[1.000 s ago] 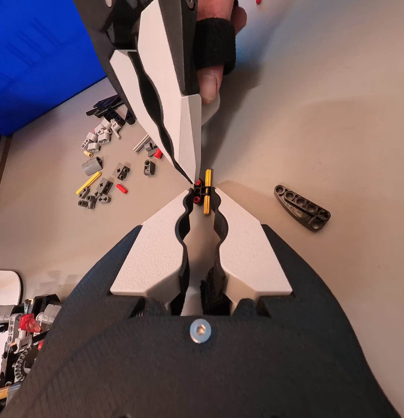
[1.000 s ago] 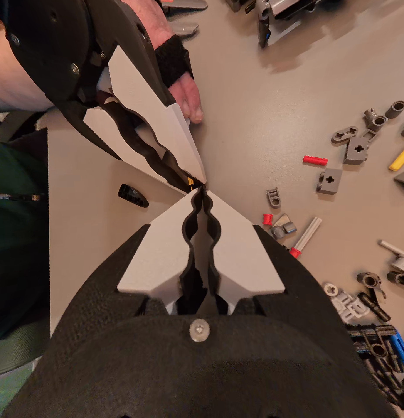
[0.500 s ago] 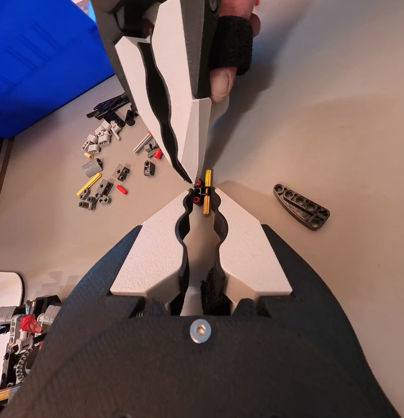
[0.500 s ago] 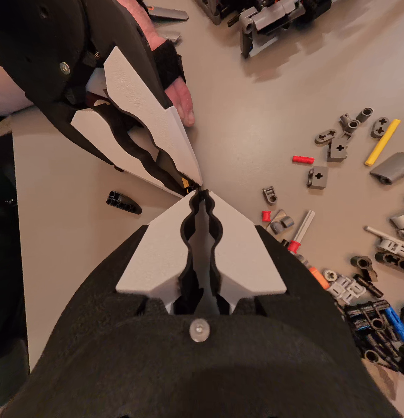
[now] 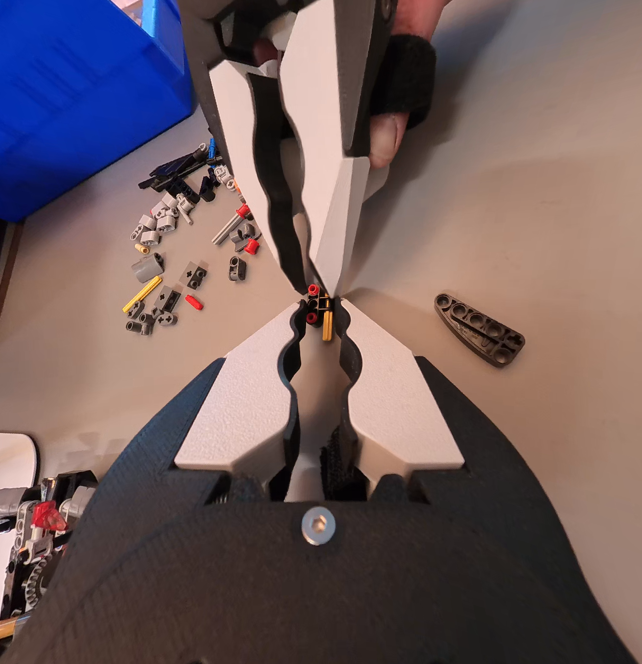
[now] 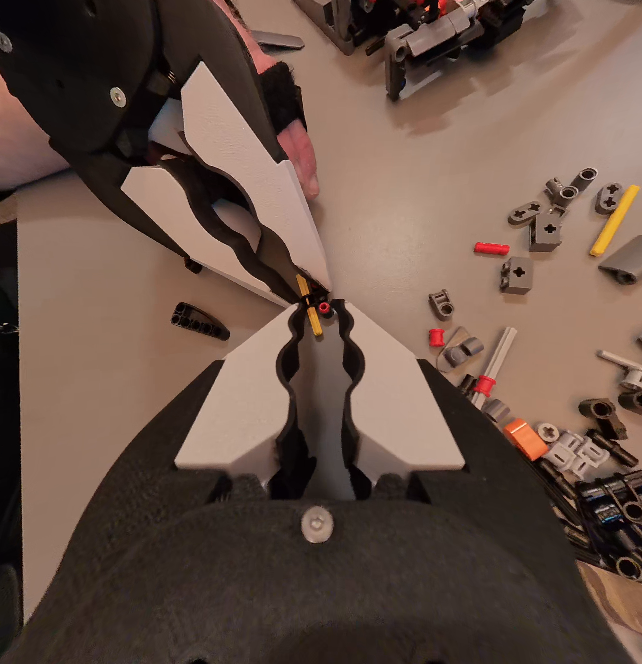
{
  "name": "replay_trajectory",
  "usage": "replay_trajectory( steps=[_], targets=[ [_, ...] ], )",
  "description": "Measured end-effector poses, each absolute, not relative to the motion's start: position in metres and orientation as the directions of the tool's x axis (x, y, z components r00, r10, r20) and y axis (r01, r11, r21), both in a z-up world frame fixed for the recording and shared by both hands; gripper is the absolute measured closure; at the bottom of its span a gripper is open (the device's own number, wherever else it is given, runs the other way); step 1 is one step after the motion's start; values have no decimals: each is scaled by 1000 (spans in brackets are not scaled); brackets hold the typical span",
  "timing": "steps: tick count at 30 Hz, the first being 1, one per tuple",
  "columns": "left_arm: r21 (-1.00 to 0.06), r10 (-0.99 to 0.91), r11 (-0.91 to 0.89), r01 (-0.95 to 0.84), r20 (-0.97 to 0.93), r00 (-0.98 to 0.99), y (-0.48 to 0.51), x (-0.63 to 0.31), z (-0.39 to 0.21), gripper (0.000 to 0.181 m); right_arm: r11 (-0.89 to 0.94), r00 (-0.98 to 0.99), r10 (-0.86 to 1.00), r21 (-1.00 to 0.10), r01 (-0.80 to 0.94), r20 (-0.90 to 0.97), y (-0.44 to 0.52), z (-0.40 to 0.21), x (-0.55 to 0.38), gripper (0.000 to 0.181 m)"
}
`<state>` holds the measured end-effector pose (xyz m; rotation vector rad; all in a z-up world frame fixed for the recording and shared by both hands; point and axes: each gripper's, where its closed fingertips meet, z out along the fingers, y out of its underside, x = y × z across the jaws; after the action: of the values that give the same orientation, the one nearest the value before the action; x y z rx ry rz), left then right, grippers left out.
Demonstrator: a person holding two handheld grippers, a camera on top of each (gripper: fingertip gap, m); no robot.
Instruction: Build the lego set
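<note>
My left gripper (image 5: 320,305) is shut on a small black lego connector (image 5: 314,305) with red pins and a yellow axle (image 5: 327,325), held above the table. In the right wrist view this gripper (image 6: 312,289) comes in from the upper left with the same piece, its yellow axle (image 6: 314,319) pointing toward the camera. My right gripper (image 6: 320,305) is partly open, its fingertips on either side of the piece's free end. In the left wrist view it (image 5: 317,289) reaches down from the top, tip to tip with my left gripper.
A dark curved beam (image 5: 479,336) lies on the table to the right, also in the right wrist view (image 6: 199,321). Loose grey, red and yellow parts (image 5: 161,273) (image 6: 549,230) are scattered. A blue bin (image 5: 71,100) stands far left. A partly built model (image 5: 28,531) (image 6: 438,32) sits nearby. Only a small space, under 4 cm, lies between the two pairs of fingers.
My right gripper was shut with its tips against the piece; its fingers have now spread apart around the piece's end. My left gripper has kept its hold.
</note>
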<state>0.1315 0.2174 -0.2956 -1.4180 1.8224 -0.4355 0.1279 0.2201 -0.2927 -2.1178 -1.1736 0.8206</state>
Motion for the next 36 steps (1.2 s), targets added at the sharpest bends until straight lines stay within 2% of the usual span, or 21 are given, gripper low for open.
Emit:
replay_trajectory(
  steps=[6,20,31,36],
  targets=[
    [-672,-925,330,-662,-369,-87,217,132,-295,168,-430,427,880,-733,527,-209,219,-293,129,169],
    [-672,-920,341,-658,-382,-86,217,133,-294,160,-440,461,865,-737,513,-196,216,-294,132,169],
    [-675,-922,326,-662,-381,-66,222,131,-293,159,-451,469,859,-740,499,-207,216,-293,133,162],
    [-678,-923,318,-662,-382,-52,224,130,-292,158,-452,453,862,-750,483,-228,215,-289,133,152]
  ],
)
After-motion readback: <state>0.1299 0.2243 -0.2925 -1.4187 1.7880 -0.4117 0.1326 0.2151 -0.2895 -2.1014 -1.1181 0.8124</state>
